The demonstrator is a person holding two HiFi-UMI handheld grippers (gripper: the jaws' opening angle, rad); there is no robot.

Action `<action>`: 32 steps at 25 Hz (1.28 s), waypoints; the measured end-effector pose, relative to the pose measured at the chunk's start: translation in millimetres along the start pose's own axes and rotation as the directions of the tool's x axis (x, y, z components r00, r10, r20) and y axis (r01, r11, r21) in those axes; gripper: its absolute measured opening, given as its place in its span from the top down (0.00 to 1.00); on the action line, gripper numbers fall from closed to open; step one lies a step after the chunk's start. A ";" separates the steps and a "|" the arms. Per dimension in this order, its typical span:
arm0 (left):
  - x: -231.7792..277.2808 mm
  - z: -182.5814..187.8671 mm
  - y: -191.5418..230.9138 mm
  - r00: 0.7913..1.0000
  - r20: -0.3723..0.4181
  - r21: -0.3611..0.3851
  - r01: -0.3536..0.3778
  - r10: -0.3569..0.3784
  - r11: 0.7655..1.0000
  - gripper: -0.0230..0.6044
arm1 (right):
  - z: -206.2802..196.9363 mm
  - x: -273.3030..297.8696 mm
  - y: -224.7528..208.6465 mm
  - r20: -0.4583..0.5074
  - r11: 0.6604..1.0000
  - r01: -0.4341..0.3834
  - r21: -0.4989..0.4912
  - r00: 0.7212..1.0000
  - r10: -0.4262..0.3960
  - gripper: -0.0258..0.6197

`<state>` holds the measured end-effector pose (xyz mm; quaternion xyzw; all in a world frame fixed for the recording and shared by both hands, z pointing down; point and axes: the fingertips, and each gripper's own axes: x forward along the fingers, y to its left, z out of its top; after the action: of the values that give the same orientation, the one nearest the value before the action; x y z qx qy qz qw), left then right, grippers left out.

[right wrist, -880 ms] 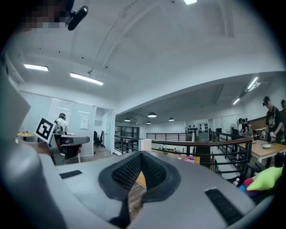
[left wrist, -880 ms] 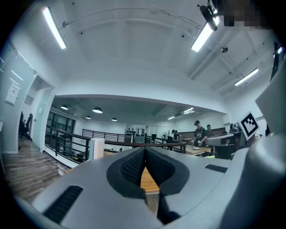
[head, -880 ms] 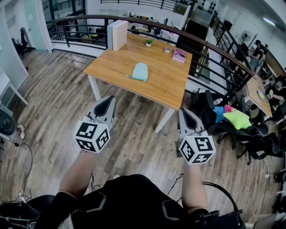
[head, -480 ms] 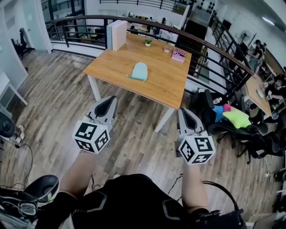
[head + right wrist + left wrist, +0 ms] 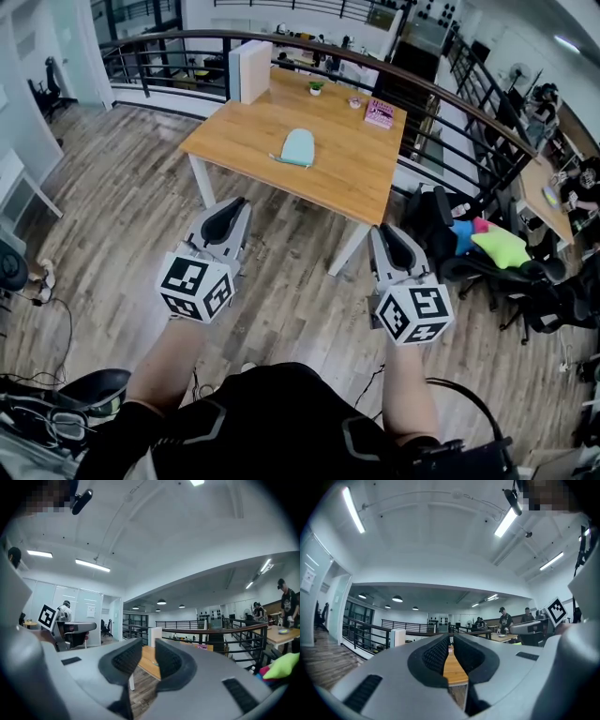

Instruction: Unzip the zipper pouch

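Observation:
The light teal zipper pouch [image 5: 298, 147] lies flat near the middle of a wooden table [image 5: 234, 141], far ahead of me in the head view. Both grippers hang over the wood floor, well short of the table. My left gripper [image 5: 230, 212] points toward the table's near left leg, its jaws shut with nothing between them [image 5: 451, 639]. My right gripper [image 5: 386, 236] points toward the table's near right corner. Its pads stand a narrow gap apart and hold nothing [image 5: 148, 644]. A strip of the tabletop [image 5: 149, 660] shows between them.
On the table's far side stand a white box [image 5: 249, 71], a pink book [image 5: 379, 113] and a small potted plant [image 5: 316, 88]. A dark railing [image 5: 441, 103] curves behind the table. Office chairs with bright cushions [image 5: 492, 248] sit at the right. Cables and a black shoe [image 5: 89, 389] lie lower left.
The table and pouch have shifted slightly down and right in the head view. Both grippers hold nearly the same pose. A black shoe has come in at the lower left.

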<state>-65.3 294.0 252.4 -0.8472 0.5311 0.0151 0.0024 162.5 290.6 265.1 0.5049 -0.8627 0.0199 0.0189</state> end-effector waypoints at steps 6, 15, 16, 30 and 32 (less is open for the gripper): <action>-2.7 -6.6 5.8 1.000 -0.009 0.000 0.023 -0.023 1.000 0.54 | -1.5 4.6 8.2 0.001 1.000 -0.024 0.004 1.000 0.024 0.60; -3.6 -19.1 28.6 0.999 -0.050 0.029 0.008 -0.007 1.000 0.53 | -5.8 20.8 21.6 -0.022 1.000 -0.021 -0.017 1.000 0.021 0.60; -4.9 -20.8 32.9 0.999 -0.054 0.026 0.005 -0.004 1.000 0.53 | -6.9 21.7 24.1 -0.026 1.000 -0.017 -0.023 1.000 0.017 0.60; 34.6 -43.8 90.7 0.999 -0.033 -0.003 0.024 -0.024 1.000 0.52 | -35.7 104.7 23.5 -0.058 0.998 -0.055 -0.031 0.997 0.053 0.60; 48.6 -46.9 99.4 1.000 -0.029 -0.008 -0.003 0.003 1.000 0.52 | -39.5 125.6 15.4 -0.046 0.995 -0.097 -0.016 0.994 0.096 0.60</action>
<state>-132.5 206.0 299.1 -0.8465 0.5323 0.0051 -0.0086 88.1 190.9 310.9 0.4618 -0.8857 0.0243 0.0419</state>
